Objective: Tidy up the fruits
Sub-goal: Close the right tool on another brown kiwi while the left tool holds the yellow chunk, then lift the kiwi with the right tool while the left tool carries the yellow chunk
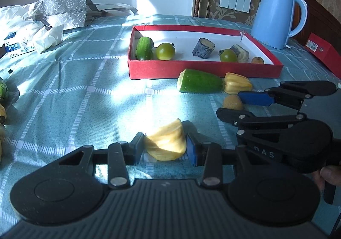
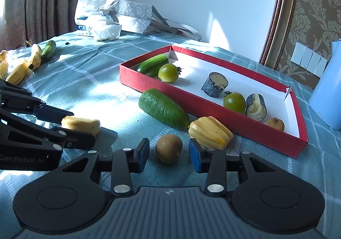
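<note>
Red tray (image 2: 213, 108) holds six pieces: one cucumber (image 2: 153, 63), two green tomatoes (image 2: 168, 72), two eggplant chunks (image 2: 214, 84), one longan (image 2: 275, 124). Left gripper (image 1: 165, 146) clamps a yellow slice (image 1: 166, 143); right gripper (image 2: 169, 154) straddles a loose longan (image 2: 168, 148), pads not touching. Cucumber half (image 2: 163, 108) and a yellow fruit (image 2: 210, 132) lie before the tray.

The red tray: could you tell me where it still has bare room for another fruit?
Free: the red tray floor behind the eggplant chunk, and its right corner past the small brown fruit. Crowded: the front wall, lined by cucumber, green tomatoes and eggplant.
</note>
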### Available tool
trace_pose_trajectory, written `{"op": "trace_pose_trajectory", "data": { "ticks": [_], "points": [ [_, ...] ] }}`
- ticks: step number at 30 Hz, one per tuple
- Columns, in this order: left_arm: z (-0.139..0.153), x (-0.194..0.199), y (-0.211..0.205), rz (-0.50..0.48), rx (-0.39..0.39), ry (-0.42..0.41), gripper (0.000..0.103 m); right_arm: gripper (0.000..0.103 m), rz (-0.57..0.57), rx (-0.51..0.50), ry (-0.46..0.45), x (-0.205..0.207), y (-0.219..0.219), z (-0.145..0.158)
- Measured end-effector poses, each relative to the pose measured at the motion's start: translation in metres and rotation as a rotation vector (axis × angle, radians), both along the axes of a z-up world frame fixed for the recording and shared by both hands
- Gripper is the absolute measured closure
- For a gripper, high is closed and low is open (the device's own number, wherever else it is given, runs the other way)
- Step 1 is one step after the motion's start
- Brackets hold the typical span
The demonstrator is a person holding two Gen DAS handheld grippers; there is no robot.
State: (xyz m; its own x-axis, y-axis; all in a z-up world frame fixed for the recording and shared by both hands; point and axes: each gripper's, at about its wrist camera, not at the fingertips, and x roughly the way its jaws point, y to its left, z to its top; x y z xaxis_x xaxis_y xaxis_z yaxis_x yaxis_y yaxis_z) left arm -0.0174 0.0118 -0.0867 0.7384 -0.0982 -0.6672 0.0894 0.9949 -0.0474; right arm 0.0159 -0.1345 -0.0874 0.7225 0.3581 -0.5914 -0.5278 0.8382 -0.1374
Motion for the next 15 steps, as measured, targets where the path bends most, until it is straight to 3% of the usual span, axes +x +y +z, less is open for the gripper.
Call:
{"op": "trace_pose_trajectory", "data": {
  "ticks": [5,15],
  "points": [
    [-0.001,0.001,-0.001,-0.008,0.005,-0.002,0.065,0.077,0.005,-0.025,-0.025,-0.005,0.007,-0.001],
    [-0.001,0.001,0.0,-0.02,0.005,-0.011,0.065,0.077,-0.023,-0.031,-0.024,-0.007,0.008,0.001]
  ]
}}
